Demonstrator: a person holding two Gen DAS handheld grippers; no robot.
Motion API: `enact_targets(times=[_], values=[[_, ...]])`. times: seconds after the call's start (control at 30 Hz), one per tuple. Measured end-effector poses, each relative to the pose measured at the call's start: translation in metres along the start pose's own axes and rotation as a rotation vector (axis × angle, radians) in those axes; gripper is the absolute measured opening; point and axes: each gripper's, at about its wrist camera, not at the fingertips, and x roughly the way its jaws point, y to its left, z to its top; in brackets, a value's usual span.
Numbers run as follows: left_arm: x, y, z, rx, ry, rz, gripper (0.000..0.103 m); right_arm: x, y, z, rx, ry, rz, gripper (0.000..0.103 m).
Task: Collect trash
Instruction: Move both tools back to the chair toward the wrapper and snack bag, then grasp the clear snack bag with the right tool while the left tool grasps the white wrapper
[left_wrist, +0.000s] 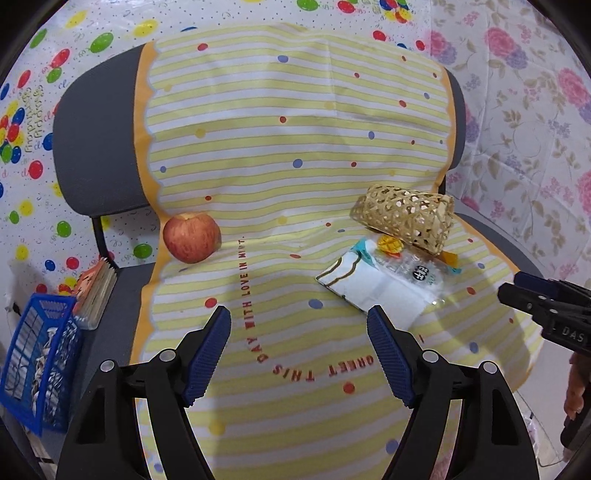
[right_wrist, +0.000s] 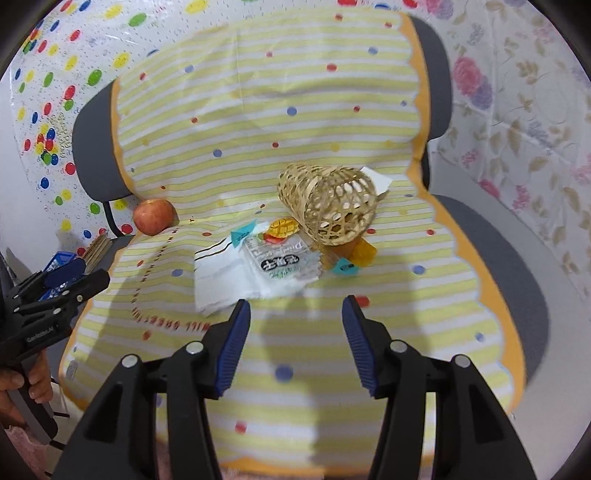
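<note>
From my station I had both grippers hovering over the striped cloth (left_wrist: 295, 147) draped on the chair (left_wrist: 96, 147). The left gripper (left_wrist: 299, 317) had its jaws spread with nothing between them; the right gripper (right_wrist: 295, 308) also stood apart and empty, at a narrower gap.

The trash lay in one cluster on the seat: a white napkin (right_wrist: 221, 280), a clear snack wrapper (right_wrist: 280, 266) overlapping it, and small orange and teal scraps (right_wrist: 354, 258), all touching or tucked under the mouth of a woven basket (right_wrist: 328, 203) tipped on its side. An apple (right_wrist: 154, 216) sat well apart to the left.

The relation that mattered: the napkin's near corner lay just ahead and slightly left of the right jaws, whereas from the left gripper the pile lay off to the right. I judged the right hand the nearer. The wrapper's long axis ran diagonally toward the basket, so an approach across its near edge seemed best.
</note>
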Motion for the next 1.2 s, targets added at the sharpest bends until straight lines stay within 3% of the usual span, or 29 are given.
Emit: enact_targets(times=[0.2, 0.37, 0.5, 0.6, 0.67, 0.7, 0.73, 0.83, 1.03, 1.13, 1.2], values=[[0.033, -0.001, 0.012, 0.012, 0.027, -0.003, 0.076, 0.06, -0.014, 0.025, 0.023, 0.06, 0.027, 0.067], [0.051, 0.005, 0.019, -0.003, 0.043, 0.001, 0.076, 0.098, -0.021, 0.039, 0.016, 0.1, -0.002, 0.078], [0.059, 0.01, 0.018, -0.005, 0.054, 0.008, 0.076, 0.122, -0.028, 0.038, 0.028, 0.175, -0.014, 0.083], [0.062, 0.015, 0.016, -0.014, 0.064, 0.013, 0.076, 0.122, -0.02, 0.029, -0.022, 0.178, -0.035, 0.082], [0.063, 0.019, 0.014, -0.026, 0.073, 0.016, 0.076, 0.118, -0.015, 0.026, -0.034, 0.18, -0.019, 0.073], [0.062, 0.02, 0.013, -0.031, 0.075, 0.018, 0.076, 0.115, -0.014, 0.025, -0.039, 0.18, -0.018, 0.06], [0.061, 0.021, 0.012, -0.035, 0.076, 0.019, 0.076, 0.112, -0.013, 0.024, -0.032, 0.179, 0.006, 0.033], [0.055, 0.022, 0.009, -0.038, 0.076, 0.021, 0.076, 0.099, -0.007, 0.021, -0.013, 0.168, 0.032, 0.007], [0.038, 0.023, 0.009, -0.03, 0.053, 0.023, 0.076, 0.044, 0.015, 0.028, -0.02, 0.044, 0.11, 0.005], [0.029, 0.021, 0.012, -0.029, 0.038, 0.02, 0.076, 0.014, 0.024, 0.035, -0.04, -0.03, 0.087, 0.006], [0.024, 0.018, 0.014, -0.023, 0.03, 0.015, 0.076, -0.009, 0.027, 0.039, -0.056, -0.102, 0.028, 0.004]])
